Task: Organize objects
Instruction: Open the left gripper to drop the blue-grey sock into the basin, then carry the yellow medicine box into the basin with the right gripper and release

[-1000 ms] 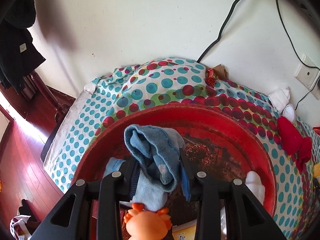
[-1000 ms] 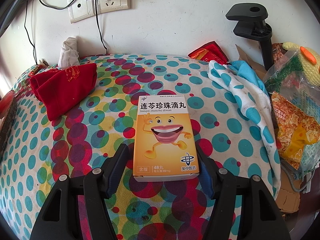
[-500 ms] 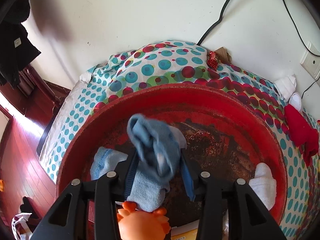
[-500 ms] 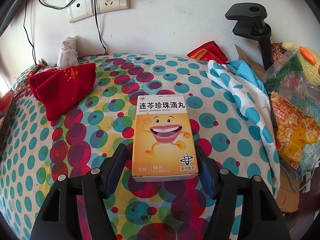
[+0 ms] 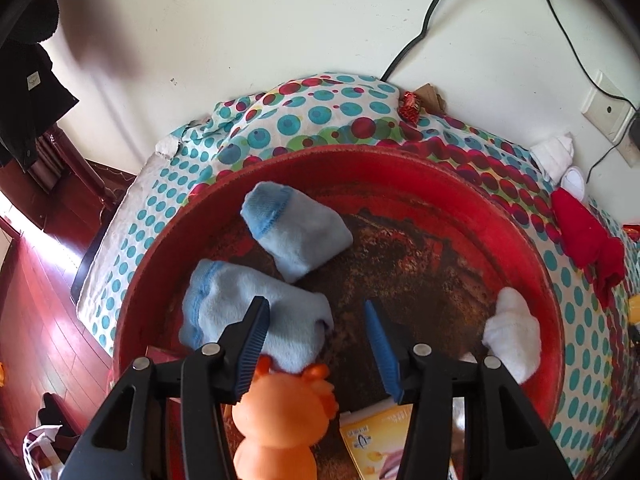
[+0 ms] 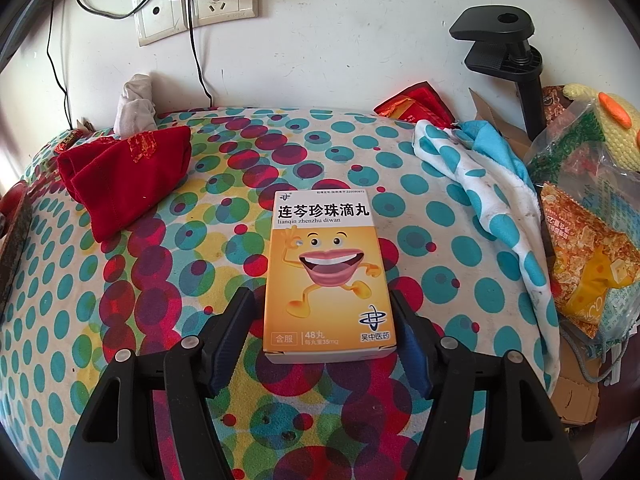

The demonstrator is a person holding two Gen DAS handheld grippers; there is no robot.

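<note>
In the left wrist view a red basin (image 5: 360,156) stands on the dotted tablecloth. A light blue sock (image 5: 296,232) lies in it, with a second blue sock (image 5: 240,312) beside it. Also inside are a white sock (image 5: 512,332), an orange toy (image 5: 280,412) and a yellow box (image 5: 384,436). My left gripper (image 5: 316,320) hovers over the basin; its jaws are opening with nothing between them. In the right wrist view an orange medicine box (image 6: 328,272) lies flat on the cloth between the fingers of my right gripper (image 6: 320,300). That gripper is open, with cloth showing beside the left pad.
A red cloth (image 6: 124,176) and a white sock (image 6: 136,104) lie at the back left. A dotted towel (image 6: 480,184), snack bags (image 6: 588,264) and a black clamp (image 6: 504,48) crowd the right. Wall sockets (image 6: 196,4) have cables. The wooden floor (image 5: 36,320) lies beyond the table's left edge.
My left gripper's jaws have widened and let go of the blue sock, which now lies in the basin by the other blue sock. The right gripper and box look the same.
</note>
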